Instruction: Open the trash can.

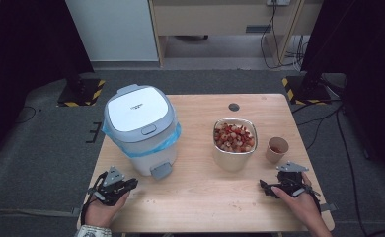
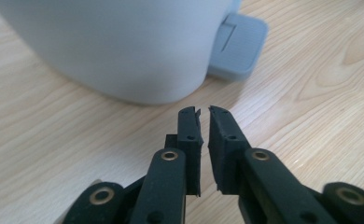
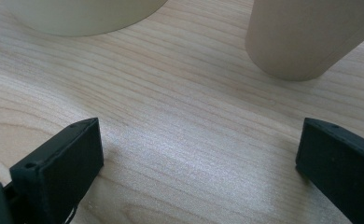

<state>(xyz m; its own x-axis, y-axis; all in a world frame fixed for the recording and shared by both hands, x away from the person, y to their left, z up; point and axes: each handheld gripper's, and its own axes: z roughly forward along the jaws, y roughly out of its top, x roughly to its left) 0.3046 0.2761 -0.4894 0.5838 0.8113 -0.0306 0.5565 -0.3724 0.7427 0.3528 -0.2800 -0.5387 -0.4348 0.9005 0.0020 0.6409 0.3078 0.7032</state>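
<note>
Nearest the high view, two hands come in over the table's front edge, each with a black gripper. The left gripper has its jaws drawn almost together, a thin slit between the tips and nothing in it. It hovers just in front of the white pedal bin, whose grey foot pedal sticks out just beyond the tips, not touched. The bin stands on the table's left half with its lid down and a blue bag at the rim. The right gripper has its jaws spread wide and empty, aimed at a paper cup beside a metal bowl of red and pale fruit.
</note>
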